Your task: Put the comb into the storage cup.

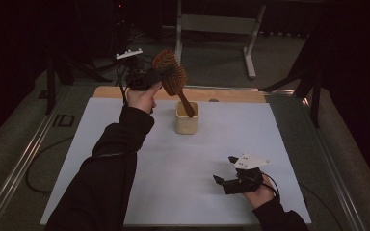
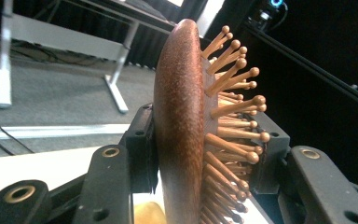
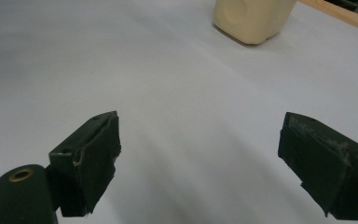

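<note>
Wide-open right gripper [image 3: 200, 163] holds nothing; left gripper [image 2: 205, 154] clamps hairbrush [image 2: 182, 130].

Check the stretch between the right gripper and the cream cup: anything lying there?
Nothing: between the right gripper with its open jaws and the cream cup lies only bare white table sheet, as the right gripper view and the high view both show.

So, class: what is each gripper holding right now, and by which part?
The left gripper clamps the wooden hairbrush by its head, one side on the back, the other on the bristles. The right gripper is open, holding nothing.
</note>
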The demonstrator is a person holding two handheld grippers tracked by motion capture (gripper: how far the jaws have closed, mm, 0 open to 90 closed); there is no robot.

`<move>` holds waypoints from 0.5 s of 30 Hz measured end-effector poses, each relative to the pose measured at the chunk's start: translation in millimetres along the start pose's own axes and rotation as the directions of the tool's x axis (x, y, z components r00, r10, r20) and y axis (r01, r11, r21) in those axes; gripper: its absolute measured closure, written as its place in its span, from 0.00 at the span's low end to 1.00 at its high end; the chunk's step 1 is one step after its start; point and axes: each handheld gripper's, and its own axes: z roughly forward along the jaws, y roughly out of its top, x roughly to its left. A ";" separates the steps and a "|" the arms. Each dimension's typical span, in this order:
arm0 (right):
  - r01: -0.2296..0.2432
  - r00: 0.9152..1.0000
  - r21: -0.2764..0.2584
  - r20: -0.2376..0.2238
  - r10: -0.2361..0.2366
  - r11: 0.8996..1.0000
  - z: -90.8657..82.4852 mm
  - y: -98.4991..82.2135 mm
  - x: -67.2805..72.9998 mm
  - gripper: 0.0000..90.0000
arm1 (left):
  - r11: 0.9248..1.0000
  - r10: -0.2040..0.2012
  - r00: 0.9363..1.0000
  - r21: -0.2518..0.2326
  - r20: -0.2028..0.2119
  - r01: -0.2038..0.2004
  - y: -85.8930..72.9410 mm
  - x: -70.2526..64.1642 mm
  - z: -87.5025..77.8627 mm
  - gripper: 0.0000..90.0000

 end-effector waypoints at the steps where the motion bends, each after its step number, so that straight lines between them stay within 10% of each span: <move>1: 0.006 1.000 0.001 0.001 -0.006 1.000 -0.6 0.2 0.2 0.14 | 1.000 0.001 1.000 -0.003 -0.010 -0.001 2.4 0.5 2.5 0.60; 15: 0.004 1.000 -0.008 -0.009 -0.004 1.000 -0.7 0.7 1.4 0.14 | 1.000 0.021 0.998 -0.012 -0.060 -0.021 7.3 6.0 19.2 0.60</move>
